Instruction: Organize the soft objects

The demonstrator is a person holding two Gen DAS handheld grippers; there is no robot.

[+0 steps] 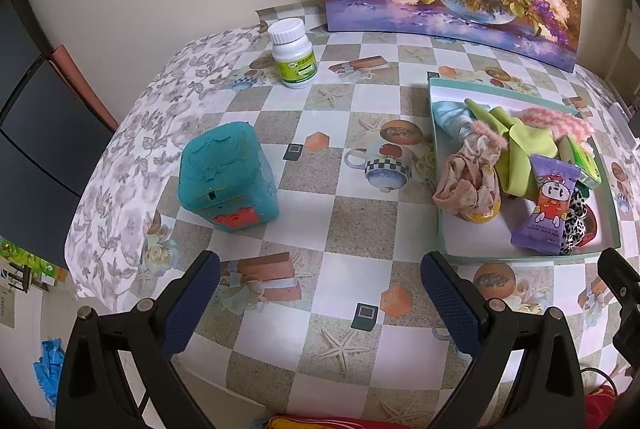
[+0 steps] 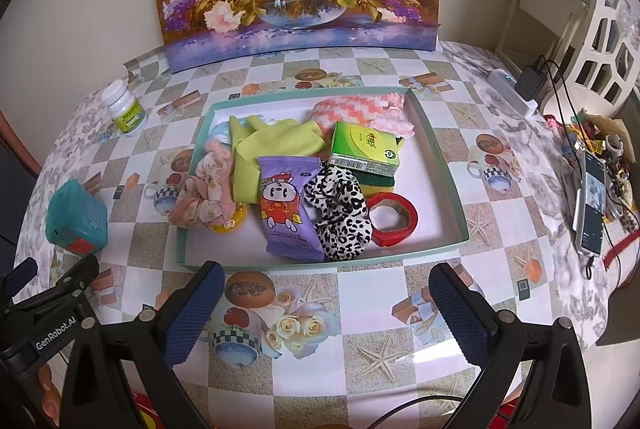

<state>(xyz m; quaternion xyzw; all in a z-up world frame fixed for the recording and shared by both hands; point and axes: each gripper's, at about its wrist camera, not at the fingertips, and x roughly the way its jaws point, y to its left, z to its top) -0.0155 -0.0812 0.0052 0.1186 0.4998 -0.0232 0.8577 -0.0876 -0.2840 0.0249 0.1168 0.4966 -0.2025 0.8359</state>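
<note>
Left gripper (image 1: 320, 301) and right gripper (image 2: 326, 303): both spread wide, empty, low over the table's near edge. Left to right: teal box (image 1: 228, 177) and white bottle (image 1: 294, 53) stand on the cloth (image 1: 328, 213), outside the tray (image 2: 452, 169). Soft items already lie in the tray: pink scrunchie (image 2: 204, 189), green glove (image 2: 272, 145), leopard scrunchie (image 2: 340, 213), knit cloth (image 2: 360, 113). Risk: the pile overlaps, so a pinch may drag the snack packet (image 2: 286, 209) or tissue pack (image 2: 366, 149) along; the pink scrunchie overhangs the rim and could slip out.

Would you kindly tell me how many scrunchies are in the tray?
2: a pink floral scrunchie draped over the tray's left edge, and a leopard-print scrunchie near its front-middle. Others may be hidden under the pile.
</note>
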